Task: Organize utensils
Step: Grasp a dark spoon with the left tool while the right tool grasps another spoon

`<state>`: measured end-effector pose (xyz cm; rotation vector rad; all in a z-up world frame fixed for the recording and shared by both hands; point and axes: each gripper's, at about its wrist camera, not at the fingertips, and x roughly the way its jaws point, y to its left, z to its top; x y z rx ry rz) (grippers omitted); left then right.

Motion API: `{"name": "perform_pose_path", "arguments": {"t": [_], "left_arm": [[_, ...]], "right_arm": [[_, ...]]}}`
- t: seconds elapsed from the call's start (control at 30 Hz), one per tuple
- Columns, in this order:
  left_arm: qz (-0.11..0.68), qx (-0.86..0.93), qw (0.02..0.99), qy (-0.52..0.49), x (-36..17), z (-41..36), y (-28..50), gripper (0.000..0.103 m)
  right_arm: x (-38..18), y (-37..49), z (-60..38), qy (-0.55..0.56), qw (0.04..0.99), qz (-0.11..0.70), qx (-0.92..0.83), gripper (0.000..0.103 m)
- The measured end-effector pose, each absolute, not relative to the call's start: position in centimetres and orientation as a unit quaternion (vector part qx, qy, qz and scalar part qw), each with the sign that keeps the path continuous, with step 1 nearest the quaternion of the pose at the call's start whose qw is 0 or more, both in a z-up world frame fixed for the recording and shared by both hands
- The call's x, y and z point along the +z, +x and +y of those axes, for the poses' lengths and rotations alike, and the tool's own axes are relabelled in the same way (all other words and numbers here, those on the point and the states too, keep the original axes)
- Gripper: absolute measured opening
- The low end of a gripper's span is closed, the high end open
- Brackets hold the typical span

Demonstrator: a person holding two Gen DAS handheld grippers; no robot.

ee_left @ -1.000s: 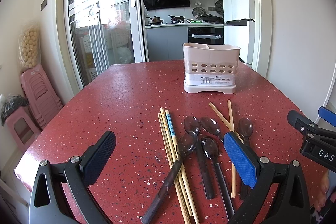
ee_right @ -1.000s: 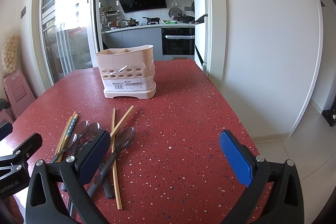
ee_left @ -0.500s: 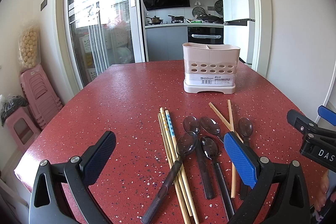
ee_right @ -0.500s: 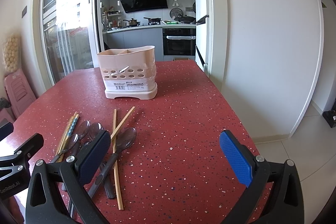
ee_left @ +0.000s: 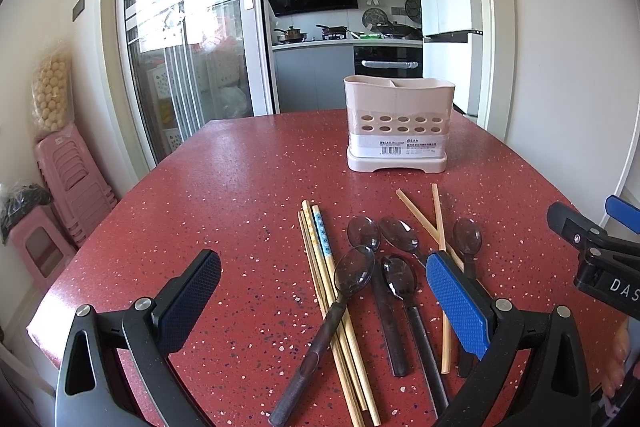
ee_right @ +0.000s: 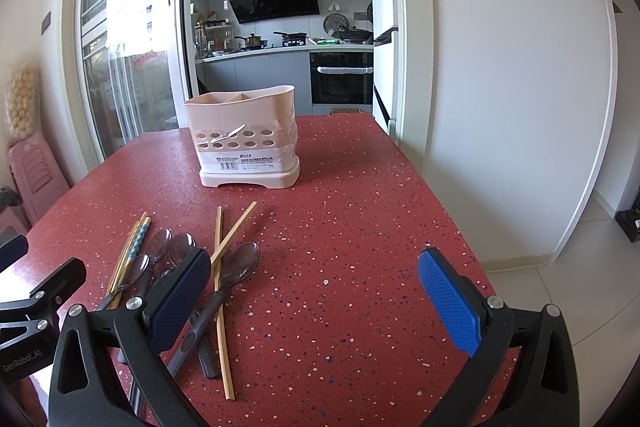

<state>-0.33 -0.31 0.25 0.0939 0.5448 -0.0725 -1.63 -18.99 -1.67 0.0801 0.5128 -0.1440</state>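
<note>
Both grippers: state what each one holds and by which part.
Nothing is held. The left gripper and the right gripper are both open and empty above the red table; the spoons and chopsticks lie untouched.

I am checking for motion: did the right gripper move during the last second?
Yes, slightly. In the right wrist view the utensil holder sits a little further right than before, so the open right gripper turned or shifted slightly left.

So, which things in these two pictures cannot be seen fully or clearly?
- Utensil holder inside: both views, its front wall hides the contents.
- Spoon handles and chopstick bundle ends: left view, cut by the bottom edge.
- Spoons: right view, the right tongs partly cover them.
- Label print: too small.
</note>
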Motion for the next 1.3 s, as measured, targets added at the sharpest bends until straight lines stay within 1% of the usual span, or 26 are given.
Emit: {"name": "perform_pose_path", "arguments": {"t": [0.17,0.3,0.57,0.67,0.7,0.73,0.8,0.87,0.93,0.97,1.03,1.13,1.17,1.2,1.27,1.3], "left_arm": [[0.295,-0.045,0.952,0.065,-0.2,0.0,0.8,0.103],[0.328,-0.047,0.941,0.074,-1.0,0.8,2.1,0.103],[0.371,-0.082,0.922,0.074,-2.2,2.1,3.9,0.103],[0.382,-0.094,0.916,0.076,-2.5,2.0,4.4,0.103],[0.39,-0.101,0.912,0.075,-2.7,1.9,4.7,0.103],[0.399,-0.106,0.908,0.073,-2.8,1.9,4.9,0.103],[0.408,-0.111,0.903,0.073,-3.1,1.8,5.1,0.103],[0.416,-0.117,0.899,0.078,-3.5,1.6,5.3,0.103],[0.423,-0.121,0.895,0.079,-3.7,1.6,5.5,0.103],[0.427,-0.125,0.892,0.077,-3.8,1.5,5.6,0.103],[0.438,-0.131,0.886,0.074,-4.1,1.5,5.9,0.095],[0.453,-0.134,0.878,0.07,-4.6,1.3,6.4,0.094],[0.457,-0.136,0.876,0.07,-4.8,1.2,6.6,0.091],[0.461,-0.139,0.874,0.07,-5.0,1.1,6.6,0.084],[0.462,-0.141,0.873,0.069,-5.0,1.1,6.6,0.082],[0.461,-0.142,0.873,0.07,-5.0,1.0,6.6,0.074]], "right_arm": [[-1.4,-0.9,-19.3,0.038,0.96,0.271,-0.056,0.103],[-1.6,0.7,-19.9,0.05,0.949,0.311,-0.031,0.103],[-3.5,5.1,-21.5,0.146,0.894,0.422,0.048,0.103],[-4.1,6.5,-21.4,0.179,0.874,0.445,0.08,0.099],[-4.4,7.0,-21.3,0.189,0.866,0.454,0.091,0.097],[-4.6,7.5,-21.2,0.2,0.858,0.463,0.101,0.09],[-5.2,8.4,-21.1,0.221,0.841,0.48,0.112,0.082],[-5.9,9.1,-21.3,0.247,0.824,0.494,0.121,0.077],[-6.7,9.8,-21.5,0.273,0.807,0.508,0.125,0.068],[-7.2,10.2,-21.6,0.289,0.797,0.516,0.127,0.066],[-7.6,10.9,-21.7,0.308,0.789,0.516,0.127,0.062],[-7.6,11.7,-21.4,0.311,0.785,0.521,0.128,0.059],[-7.6,12.0,-21.4,0.308,0.784,0.523,0.128,0.058],[-7.6,12.2,-21.1,0.303,0.785,0.525,0.128,0.055],[-7.5,12.4,-20.8,0.29,0.787,0.53,0.127,0.046],[-7.4,12.6,-20.5,0.282,0.788,0.533,0.125,0.038]]}}
